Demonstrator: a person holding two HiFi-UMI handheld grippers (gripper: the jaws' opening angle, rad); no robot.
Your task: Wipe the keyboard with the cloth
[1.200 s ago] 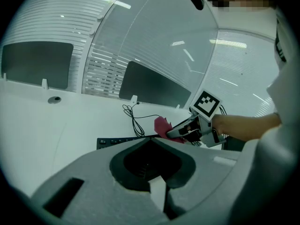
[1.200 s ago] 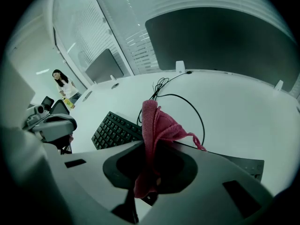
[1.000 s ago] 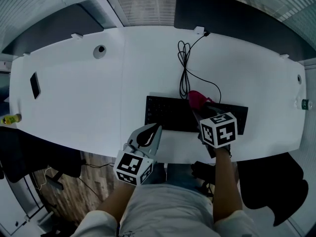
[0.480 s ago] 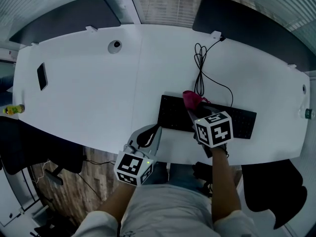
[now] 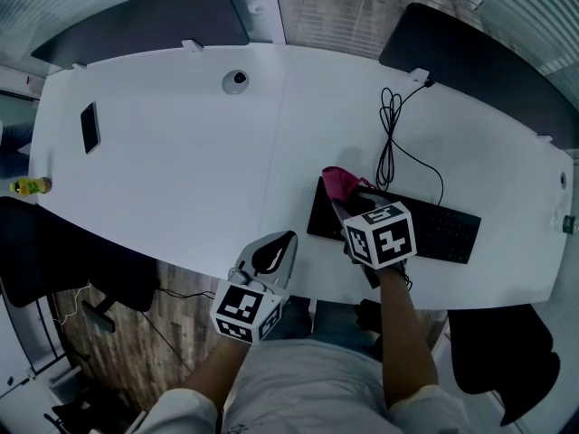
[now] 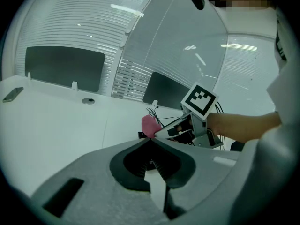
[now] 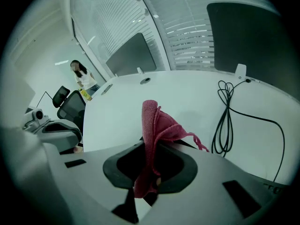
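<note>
One crumpled pink cloth (image 7: 158, 122) pinched in right claw (image 7: 149, 146).

Keyboard (image 5: 445, 230): black, flat on the white desk (image 5: 181, 170) near its front edge, long axis slightly skewed to that edge; left part under the cloth. Cloth (image 7: 157, 125): pink-red, coarse weave, bunched into a folded wad with one stringy corner trailing; pinched between the jaws of the right gripper (image 7: 151, 146), standing up out of them; sits over the keyboard's rear-left corner.
</note>
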